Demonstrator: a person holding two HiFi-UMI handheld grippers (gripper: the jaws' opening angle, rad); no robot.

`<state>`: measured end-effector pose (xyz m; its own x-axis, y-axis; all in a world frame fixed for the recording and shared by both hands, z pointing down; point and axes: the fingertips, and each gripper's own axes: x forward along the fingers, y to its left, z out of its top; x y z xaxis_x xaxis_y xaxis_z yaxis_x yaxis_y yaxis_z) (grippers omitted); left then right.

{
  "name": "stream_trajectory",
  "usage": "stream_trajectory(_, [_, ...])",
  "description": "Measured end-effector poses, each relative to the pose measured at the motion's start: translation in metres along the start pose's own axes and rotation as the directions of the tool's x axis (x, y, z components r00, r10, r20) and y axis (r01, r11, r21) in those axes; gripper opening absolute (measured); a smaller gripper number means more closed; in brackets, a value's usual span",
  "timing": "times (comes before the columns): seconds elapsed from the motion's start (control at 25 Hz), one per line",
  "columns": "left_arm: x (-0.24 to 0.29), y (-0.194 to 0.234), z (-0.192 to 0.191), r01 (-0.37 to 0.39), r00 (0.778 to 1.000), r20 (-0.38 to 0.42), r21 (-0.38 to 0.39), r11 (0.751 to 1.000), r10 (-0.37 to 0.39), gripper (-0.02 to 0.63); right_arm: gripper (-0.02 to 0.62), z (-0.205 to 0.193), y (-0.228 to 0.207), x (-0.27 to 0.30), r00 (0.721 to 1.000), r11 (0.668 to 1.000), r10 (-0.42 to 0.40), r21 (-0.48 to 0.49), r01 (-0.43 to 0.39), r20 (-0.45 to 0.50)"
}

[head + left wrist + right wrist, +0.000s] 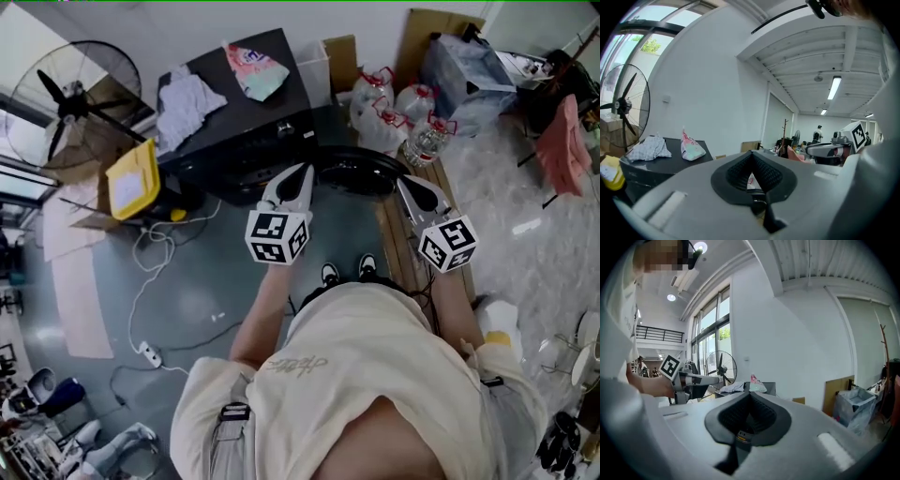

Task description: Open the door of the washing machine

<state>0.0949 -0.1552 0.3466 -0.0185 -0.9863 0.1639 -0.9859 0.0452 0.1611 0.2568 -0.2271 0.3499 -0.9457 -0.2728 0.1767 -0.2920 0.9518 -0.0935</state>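
Before the washing machine (251, 136), flanked by fan (75, 98) and water bottles (398, 117), left gripper (302, 174) and right gripper (404, 182) hang closed, empty.

The left forearm (265, 309) and the right forearm (453, 302) reach forward side by side, well apart. The left gripper (302, 176) and the right gripper (407, 186) both point ahead, close to level and tipped slightly down. The left gripper view shows its jaws closed together with nothing between them. In the right gripper view the jaws also meet at the tips, empty.
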Motion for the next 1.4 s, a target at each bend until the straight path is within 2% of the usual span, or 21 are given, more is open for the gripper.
stream_trajectory(0.28, [-0.025,0.016,0.038,-0.053,0.996,0.07,0.024,0.998,0.051,0.015,0.002,0.039,0.013,0.013,0.996,0.997,0.044,-0.065,-0.039,0.08])
stream_trajectory(0.48, [-0.041,0.03,0.056,-0.152,0.983,0.118,0.086,0.985,0.142,0.015,0.002,0.064,0.013,0.012,0.988,0.995,0.056,-0.086,-0.044,0.142])
stream_trajectory(0.6, [-0.045,0.032,0.055,-0.164,0.981,0.112,0.064,0.984,0.156,0.015,0.002,0.072,0.01,0.007,0.984,0.995,0.062,-0.083,-0.048,0.164])
stream_trajectory(1.12, [-0.042,0.021,0.046,-0.154,0.985,0.084,0.058,0.986,0.149,0.017,0.002,0.062,-0.001,0.003,0.984,0.997,0.056,-0.065,-0.046,0.167])
stream_trajectory(1.4, [-0.036,0.015,0.036,-0.151,0.987,0.055,0.049,0.987,0.148,0.015,0.002,0.038,-0.017,-0.002,0.992,0.999,0.038,-0.04,-0.034,0.118])
